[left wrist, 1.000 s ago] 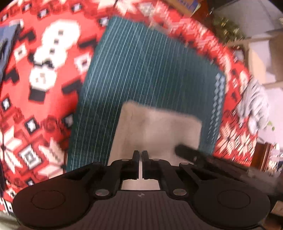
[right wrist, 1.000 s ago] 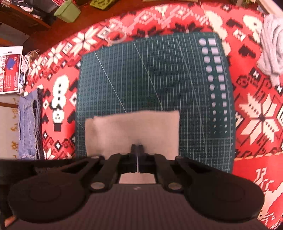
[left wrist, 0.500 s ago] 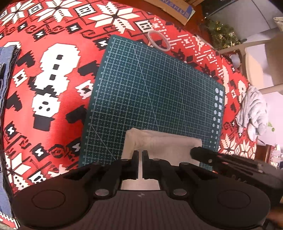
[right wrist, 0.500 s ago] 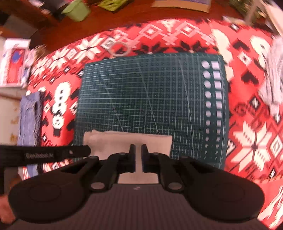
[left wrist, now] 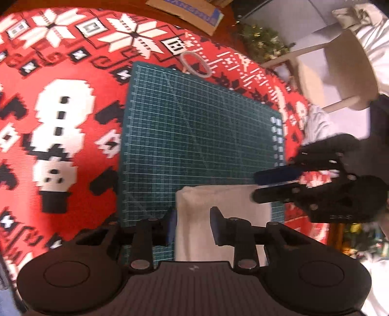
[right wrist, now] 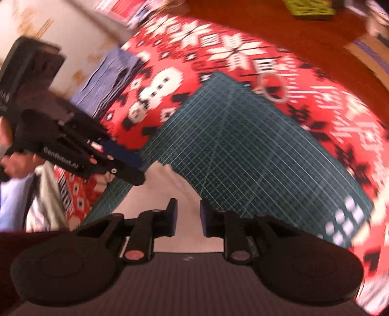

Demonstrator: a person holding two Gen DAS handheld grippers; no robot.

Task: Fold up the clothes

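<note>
A beige folded cloth point(left wrist: 223, 209) lies flat at the near edge of the green cutting mat point(left wrist: 194, 136). My left gripper point(left wrist: 194, 224) hovers over the cloth's left edge; its jaws are opening and the pads stand clear of the fabric. In the right wrist view, my right gripper point(right wrist: 188, 217) is above the same cloth point(right wrist: 165, 189), its jaws also opening with nothing pinched. The right gripper point(left wrist: 256, 186) shows at the cloth's right corner in the left wrist view. The left gripper point(right wrist: 139, 170) appears at the left of the right wrist view.
A red patterned tablecloth point(left wrist: 73, 73) covers the table. Folded denim point(right wrist: 109, 80) lies at its left side, and a grey garment point(left wrist: 316, 124) at the right. A clear ring point(left wrist: 195, 64) sits beyond the mat. A cardboard box point(left wrist: 187, 9) and a pale stool point(left wrist: 340, 73) are further off.
Both grippers were shut on the cloth's near edge; now their jaws have parted and the cloth rests on the mat. The right gripper has rolled and shifted to the cloth's right corner.
</note>
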